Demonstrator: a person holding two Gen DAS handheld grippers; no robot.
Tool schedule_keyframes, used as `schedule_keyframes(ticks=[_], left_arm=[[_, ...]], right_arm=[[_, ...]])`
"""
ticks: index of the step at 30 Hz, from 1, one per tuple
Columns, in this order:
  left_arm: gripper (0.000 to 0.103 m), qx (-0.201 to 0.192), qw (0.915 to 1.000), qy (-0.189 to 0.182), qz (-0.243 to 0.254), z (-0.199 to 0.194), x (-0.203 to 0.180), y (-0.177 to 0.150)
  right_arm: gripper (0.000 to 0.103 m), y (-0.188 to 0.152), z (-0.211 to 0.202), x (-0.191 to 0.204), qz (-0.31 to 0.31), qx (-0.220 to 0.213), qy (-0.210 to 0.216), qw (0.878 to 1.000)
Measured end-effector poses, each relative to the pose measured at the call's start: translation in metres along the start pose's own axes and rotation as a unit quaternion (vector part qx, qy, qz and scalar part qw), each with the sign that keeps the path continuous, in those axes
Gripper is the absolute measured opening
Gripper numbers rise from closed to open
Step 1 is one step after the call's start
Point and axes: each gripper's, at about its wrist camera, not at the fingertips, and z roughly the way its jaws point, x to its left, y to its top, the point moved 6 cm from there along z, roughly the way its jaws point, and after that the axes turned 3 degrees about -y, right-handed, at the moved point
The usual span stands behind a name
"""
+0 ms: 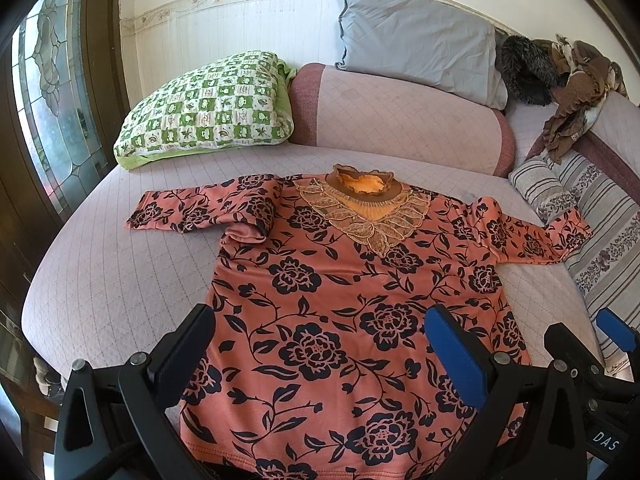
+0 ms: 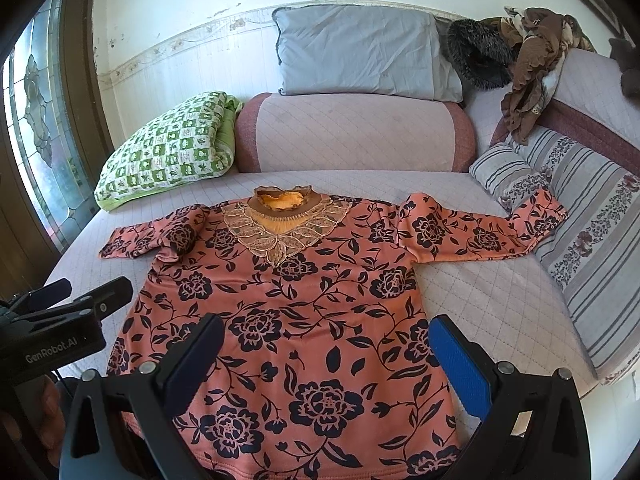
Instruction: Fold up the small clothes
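Both tongs, left tongs (image 1: 320, 356) and right tongs (image 2: 326, 364), released over the hem of the blouse (image 1: 360, 300) lying flat mid-bed. Left sleeve (image 1: 200, 208) looks bunched; straighten before folding inward.

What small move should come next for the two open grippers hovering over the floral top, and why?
Probably bring the left gripper to the bunched sleeve and fold it inward: the floral top lies flat, front up, nothing folded, and the right gripper is also open and empty.

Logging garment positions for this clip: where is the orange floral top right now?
The orange floral top lies spread flat, front up, mid-frame in both wrist views on the quilted bed cover, collar toward the bolster, hem nearest the cameras.
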Motion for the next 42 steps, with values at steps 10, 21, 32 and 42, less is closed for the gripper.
schedule_keyframes(ticks=[10,21,32,42], left_arm=[[0.103,0.017,0.9998,0.004,-0.001,0.019,0.0,-0.001],[0.103,0.025,0.9997,0.007,0.0,0.031,0.0,0.001],[0.103,0.018,0.9998,0.008,-0.001,0.027,0.002,0.004],[0.103,0.014,0.9999,0.009,0.0,0.024,0.002,0.006]], right_arm=[[0.103,-0.001,0.016,-0.011,0.01,0.016,-0.003,1.0],[0.103,0.001,0.03,-0.006,0.006,0.022,-0.002,1.0],[0.103,0.006,0.028,0.001,-0.004,0.015,-0.001,1.0],[0.103,0.008,0.025,0.003,-0.006,0.011,0.001,1.0]])
